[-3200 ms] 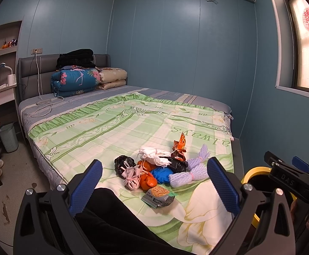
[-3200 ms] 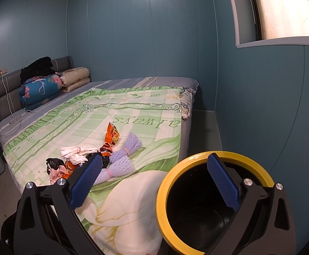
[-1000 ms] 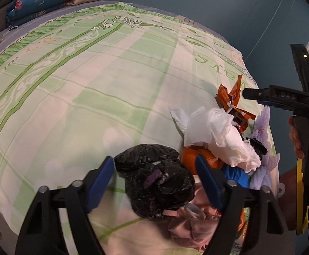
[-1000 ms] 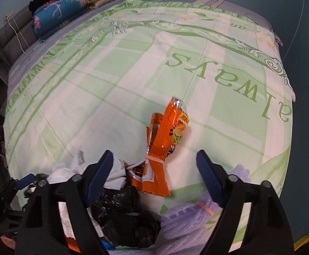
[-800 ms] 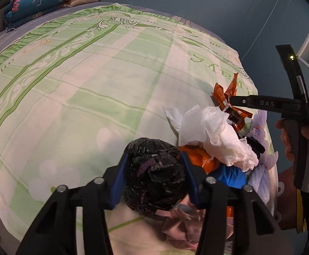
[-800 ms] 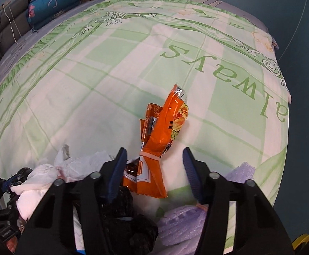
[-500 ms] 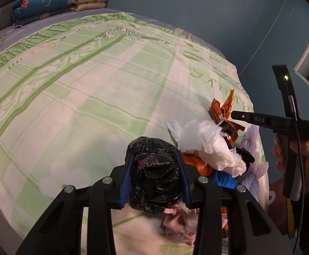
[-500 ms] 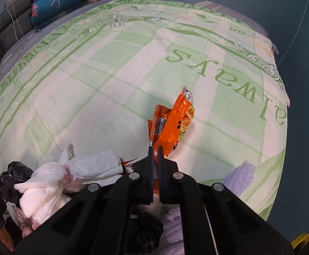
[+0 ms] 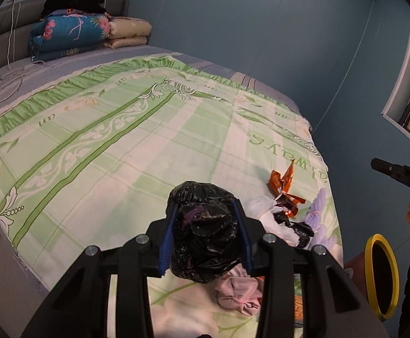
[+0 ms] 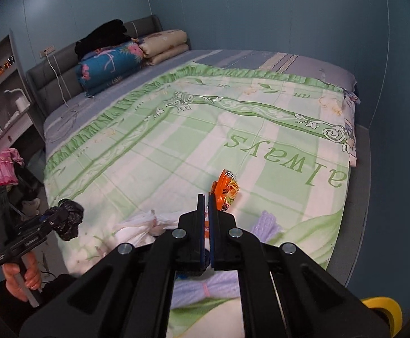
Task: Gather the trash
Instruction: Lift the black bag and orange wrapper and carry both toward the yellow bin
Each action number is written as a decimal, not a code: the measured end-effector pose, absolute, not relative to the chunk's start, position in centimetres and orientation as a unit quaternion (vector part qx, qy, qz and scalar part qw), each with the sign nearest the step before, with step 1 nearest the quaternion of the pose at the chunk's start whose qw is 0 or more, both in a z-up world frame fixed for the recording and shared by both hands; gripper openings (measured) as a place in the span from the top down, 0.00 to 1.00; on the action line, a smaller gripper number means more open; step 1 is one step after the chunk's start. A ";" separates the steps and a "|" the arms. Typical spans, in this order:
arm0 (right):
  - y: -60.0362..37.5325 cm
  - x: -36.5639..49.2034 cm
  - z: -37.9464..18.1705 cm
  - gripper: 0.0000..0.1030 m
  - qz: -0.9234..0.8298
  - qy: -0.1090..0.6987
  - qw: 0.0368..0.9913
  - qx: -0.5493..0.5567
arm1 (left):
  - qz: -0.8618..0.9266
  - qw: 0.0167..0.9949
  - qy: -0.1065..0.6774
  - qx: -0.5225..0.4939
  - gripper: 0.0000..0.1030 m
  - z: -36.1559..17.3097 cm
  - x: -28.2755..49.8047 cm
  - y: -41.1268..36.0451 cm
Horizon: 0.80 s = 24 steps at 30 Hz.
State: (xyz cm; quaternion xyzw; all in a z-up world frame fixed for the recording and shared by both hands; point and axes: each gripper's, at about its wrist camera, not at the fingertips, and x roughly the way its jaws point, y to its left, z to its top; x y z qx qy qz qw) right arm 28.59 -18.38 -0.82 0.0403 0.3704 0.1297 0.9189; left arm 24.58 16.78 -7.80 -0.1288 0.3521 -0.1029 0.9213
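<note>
My left gripper [image 9: 205,236] pinches the black bag [image 9: 203,231] above the bed's [image 9: 120,140] near edge; my right gripper [image 10: 207,208] clamps the orange wrapper [image 10: 226,188]. Tissues [image 9: 264,219] and the yellow-rimmed bin [image 9: 382,276] sit nearby.

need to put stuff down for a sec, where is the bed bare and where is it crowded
Bare: the wide middle of the green sheet, from the folded quilts at the headboard to the word "always". Crowded: the near corner, with white tissue, orange wrapper, purple foam and pink wad, beside the yellow-rimmed bin.

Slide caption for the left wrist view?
Left gripper clamps a crumpled black bag above the bed's trash pile.
</note>
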 end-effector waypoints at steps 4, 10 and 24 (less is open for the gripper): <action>-18.9 27.2 -0.4 0.98 0.139 0.366 0.920 0.039 | -0.104 0.922 0.351 -0.126 0.66 -7.2 23.8 16.2; -17.3 32.9 -5.3 0.96 0.130 0.436 0.889 0.041 | -0.102 0.916 0.360 -0.141 0.65 -7.8 23.5 16.6; -12.8 44.5 -17.5 0.59 0.031 0.534 0.845 -0.010 | -0.105 0.909 0.374 -0.153 0.65 -9.8 24.4 18.5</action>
